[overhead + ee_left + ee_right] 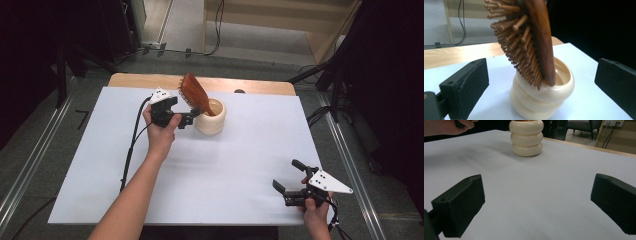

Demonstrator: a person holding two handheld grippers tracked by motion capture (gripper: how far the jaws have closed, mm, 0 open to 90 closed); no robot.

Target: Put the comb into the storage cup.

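The left hand-held gripper [191, 118], jaws spread wide and holding nothing, sits just beside the cream ribbed cup [210, 117], in which a wooden hairbrush [195, 93] stands handle-down, leaning toward that gripper with its bristles facing it. To do this step well, the jaws should probably either close squarely on the brush's wooden back above the cup's rim or back straight away from the cup, without nudging it. The right hand-held gripper [290, 182], equally wide open and empty, rests well apart from the cup at the near edge of the white-covered desk [240, 165], beyond which lie a wooden border strip, grey floor and dark stands.
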